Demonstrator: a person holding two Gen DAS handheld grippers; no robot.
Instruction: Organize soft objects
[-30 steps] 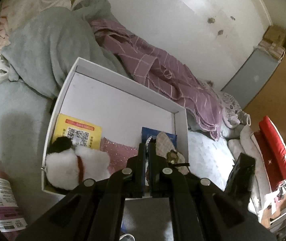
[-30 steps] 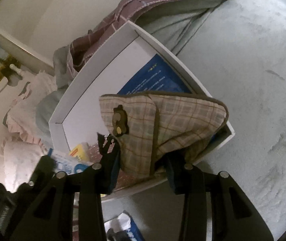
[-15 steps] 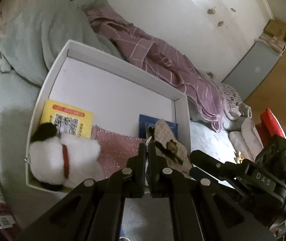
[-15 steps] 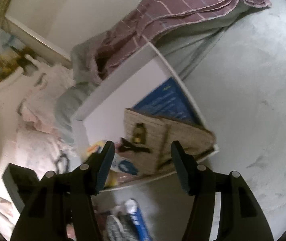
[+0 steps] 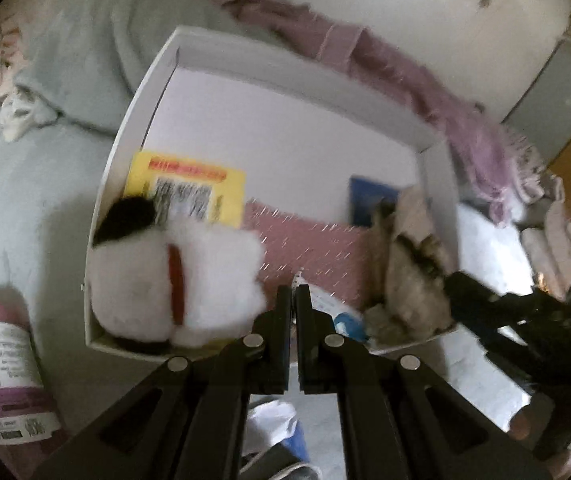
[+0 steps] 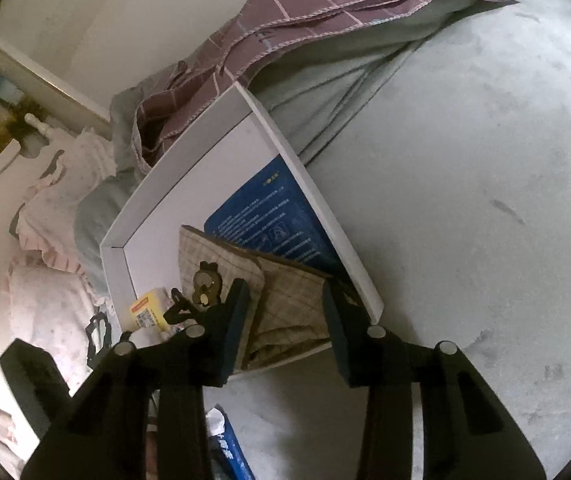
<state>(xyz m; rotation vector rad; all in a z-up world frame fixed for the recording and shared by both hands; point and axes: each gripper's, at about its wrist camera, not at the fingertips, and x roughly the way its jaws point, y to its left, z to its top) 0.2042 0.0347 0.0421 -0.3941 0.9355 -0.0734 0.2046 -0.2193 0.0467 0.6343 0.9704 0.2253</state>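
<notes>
A white open box (image 5: 317, 80) lies on a grey bed. In it are a white plush toy with a red collar (image 5: 173, 272), a pink glittery pouch (image 5: 313, 248), a yellow packet (image 5: 189, 188), a blue card (image 6: 277, 220) and a beige checked pouch with a bear badge (image 6: 285, 300). My left gripper (image 5: 294, 292) is shut and empty at the box's near edge. My right gripper (image 6: 285, 292) is open, its jaws on either side of the checked pouch (image 5: 409, 272), which rests in the box's right corner.
A purple striped blanket (image 6: 325, 12) and a grey-green blanket (image 5: 97, 40) lie behind the box. A pink labelled bottle (image 5: 1, 364) lies at the left. A blue-and-white packet (image 6: 229, 448) lies near me. Frilled pillows (image 6: 57, 208) sit left of the box.
My right gripper has opened and let go of the checked pouch, which now rests lower in the box's corner. The left gripper has moved closer to the box and stays shut.
</notes>
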